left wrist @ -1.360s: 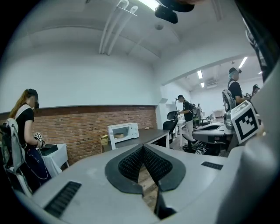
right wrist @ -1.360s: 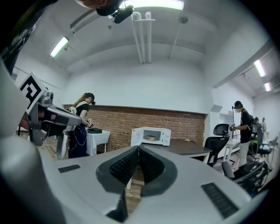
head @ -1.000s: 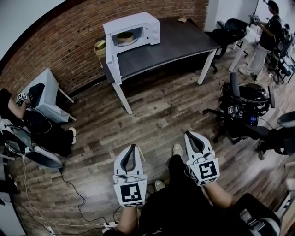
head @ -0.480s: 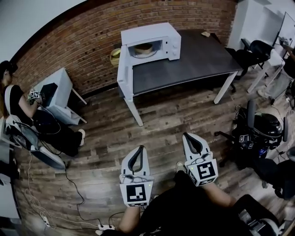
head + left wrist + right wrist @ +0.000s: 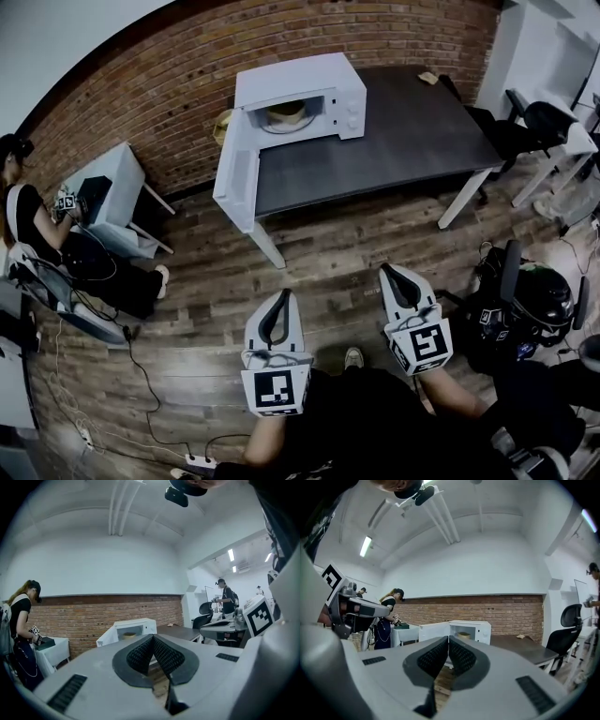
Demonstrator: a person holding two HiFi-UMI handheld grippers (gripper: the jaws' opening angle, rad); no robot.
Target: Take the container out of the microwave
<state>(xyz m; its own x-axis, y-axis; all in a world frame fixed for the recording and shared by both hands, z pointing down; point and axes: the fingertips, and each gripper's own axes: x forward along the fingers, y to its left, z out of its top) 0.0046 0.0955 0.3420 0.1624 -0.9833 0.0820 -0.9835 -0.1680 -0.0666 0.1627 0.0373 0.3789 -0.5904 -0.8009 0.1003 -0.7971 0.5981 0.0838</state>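
The microwave (image 5: 309, 89) stands open at the bench's (image 5: 412, 141) back left corner, the container (image 5: 286, 115) inside. The left gripper (image 5: 281, 295) and right gripper (image 5: 388, 271) hover well short, jaws pinched together, empty.

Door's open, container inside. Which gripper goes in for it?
Left, narrowly. The left gripper lines up with the microwave opening and container, just right of the open door; the right gripper sits further right. Both are shut, empty and far off.
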